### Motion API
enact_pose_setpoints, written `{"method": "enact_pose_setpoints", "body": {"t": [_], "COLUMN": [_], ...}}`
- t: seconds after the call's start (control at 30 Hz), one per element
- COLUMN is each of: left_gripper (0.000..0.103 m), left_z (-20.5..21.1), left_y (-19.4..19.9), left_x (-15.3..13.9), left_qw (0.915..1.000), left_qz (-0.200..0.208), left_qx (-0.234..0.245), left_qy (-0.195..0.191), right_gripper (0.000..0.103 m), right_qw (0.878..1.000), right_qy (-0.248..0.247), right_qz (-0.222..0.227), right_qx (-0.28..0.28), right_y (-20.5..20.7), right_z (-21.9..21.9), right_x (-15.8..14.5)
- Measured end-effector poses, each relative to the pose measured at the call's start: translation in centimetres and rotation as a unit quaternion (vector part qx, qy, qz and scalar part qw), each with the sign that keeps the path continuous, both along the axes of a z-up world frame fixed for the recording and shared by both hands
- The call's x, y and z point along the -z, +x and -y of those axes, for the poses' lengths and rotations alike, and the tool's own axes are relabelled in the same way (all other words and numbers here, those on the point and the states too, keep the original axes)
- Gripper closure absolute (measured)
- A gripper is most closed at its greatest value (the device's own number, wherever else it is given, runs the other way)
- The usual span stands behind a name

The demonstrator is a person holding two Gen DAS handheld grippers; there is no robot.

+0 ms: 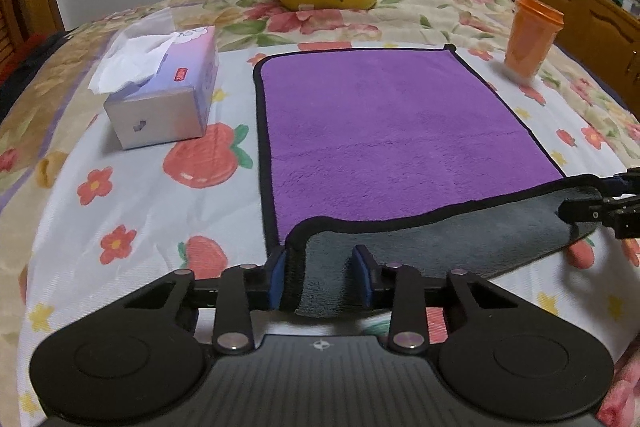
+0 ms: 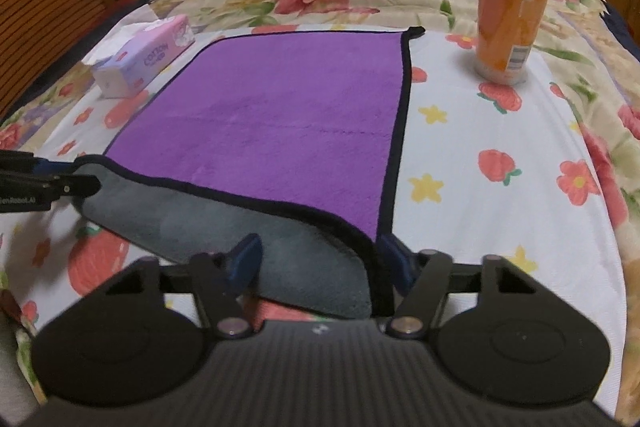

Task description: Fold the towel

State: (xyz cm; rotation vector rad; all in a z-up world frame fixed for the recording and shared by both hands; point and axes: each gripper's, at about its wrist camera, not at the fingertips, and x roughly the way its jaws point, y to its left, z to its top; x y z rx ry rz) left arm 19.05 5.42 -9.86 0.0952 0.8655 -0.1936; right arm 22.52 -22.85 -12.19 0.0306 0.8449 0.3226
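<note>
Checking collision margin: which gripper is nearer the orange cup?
Right. The right gripper holds the towel at its near right corner, on the same side as the orange cup. The left gripper holds the near left corner, across the towel's width from the cup.

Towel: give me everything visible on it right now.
The towel is a plush rectangle, purple on top, grey underneath, with black binding and a small loop at one far corner. Most of it lies flat on the floral bedspread. Its near edge is lifted and curled over, showing the grey side. The left gripper and right gripper each straddle a near corner; whether either actually clamps it is unclear.
</note>
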Motion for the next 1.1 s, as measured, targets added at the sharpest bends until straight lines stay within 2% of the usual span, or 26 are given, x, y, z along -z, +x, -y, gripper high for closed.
{"method": "enact_pose_setpoints", "body": {"t": [0.13, 0.2, 0.27, 0.33, 0.37, 0.4, 0.57, 1.1], "left_gripper": [0.079, 0.086, 0.09, 0.093, 0.093, 0.093, 0.094, 0.094], "left_z": [0.0, 0.2, 0.3, 0.4, 0.5, 0.6, 1.2, 1.1], "left_y": [0.0, -0.1, -0.3, -0.4, -0.5, -0.6, -1.6, -2.4], "left_x": [0.0, -0.1, -0.5, -0.8, -1.0, -1.1, -3.0, -5.8], "left_qw": [1.0, 1.0, 0.9999, 0.9997, 0.9997, 0.9995, 0.9969, 0.9883], "left_qz": [0.0, 0.003, 0.01, 0.016, 0.02, 0.024, 0.073, 0.148], "left_qx": [0.003, 0.005, 0.008, 0.013, 0.015, 0.018, 0.028, 0.01], "left_qy": [0.0, -0.001, -0.004, -0.009, -0.008, -0.008, -0.009, -0.037], "right_gripper": [0.061, 0.075, 0.082, 0.085, 0.093, 0.094, 0.097, 0.098], "right_qw": [1.0, 1.0, 1.0, 1.0, 1.0, 1.0, 0.999, 0.996], "right_qy": [0.0, -0.002, -0.004, -0.008, -0.01, -0.011, -0.02, 0.016], "right_qz": [0.001, 0.002, 0.002, 0.004, 0.006, 0.006, 0.021, 0.08], "right_qx": [0.002, 0.003, -0.002, -0.009, -0.013, -0.017, -0.024, -0.022], "right_y": [0.1, 0.2, 0.2, 0.1, 0.1, 0.1, 0.0, 0.4], "right_z": [0.3, 0.5, 0.4, 0.2, 0.1, 0.1, 0.0, 1.1], "right_x": [-0.2, -0.3, -0.2, -0.2, -0.2, -0.2, -0.5, -2.9]}}
